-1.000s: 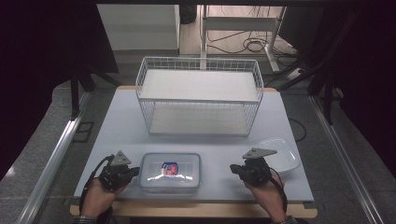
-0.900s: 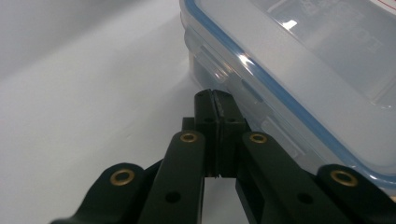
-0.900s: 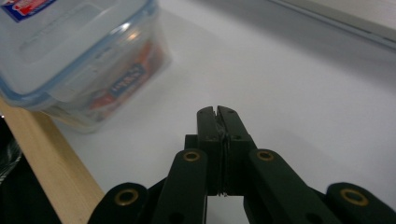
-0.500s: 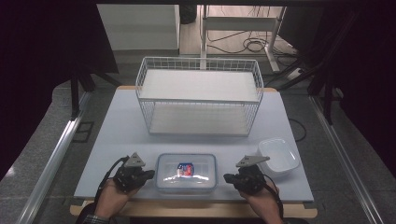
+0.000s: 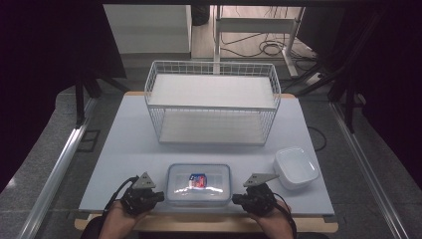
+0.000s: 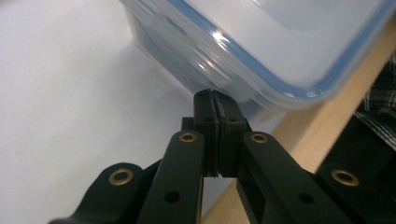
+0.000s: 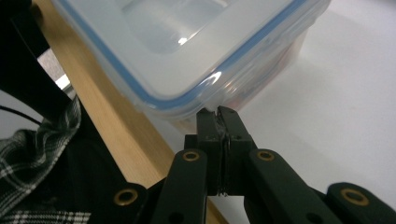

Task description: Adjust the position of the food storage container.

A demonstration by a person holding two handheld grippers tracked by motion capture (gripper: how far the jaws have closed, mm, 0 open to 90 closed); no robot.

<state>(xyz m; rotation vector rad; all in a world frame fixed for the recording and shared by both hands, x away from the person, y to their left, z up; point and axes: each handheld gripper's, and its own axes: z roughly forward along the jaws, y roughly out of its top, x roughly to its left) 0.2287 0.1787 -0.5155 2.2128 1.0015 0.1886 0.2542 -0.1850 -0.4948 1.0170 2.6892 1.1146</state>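
Note:
A clear lidded container (image 5: 199,184) with a blue seal and something red and blue inside sits at the table's front middle. My left gripper (image 5: 160,195) is at its left side, jaws shut, held by a hand. In the left gripper view, the closed tips (image 6: 215,95) touch the container (image 6: 261,46) low on its wall. My right gripper (image 5: 235,199) is at the container's right side, also shut. In the right gripper view, its tips (image 7: 217,112) press under the lid rim at a corner of the container (image 7: 187,46). I see nothing clamped between either pair of jaws.
A white wire basket (image 5: 211,99) with two shelves stands at the back middle of the pale table (image 5: 129,149). A white square dish (image 5: 296,167) lies at the front right, beside my right hand. The table's wooden front edge (image 5: 209,219) runs just behind the grippers.
Both grippers have closed in on the container from its two sides. The container has slid a little to the right. Both jaws stayed shut.

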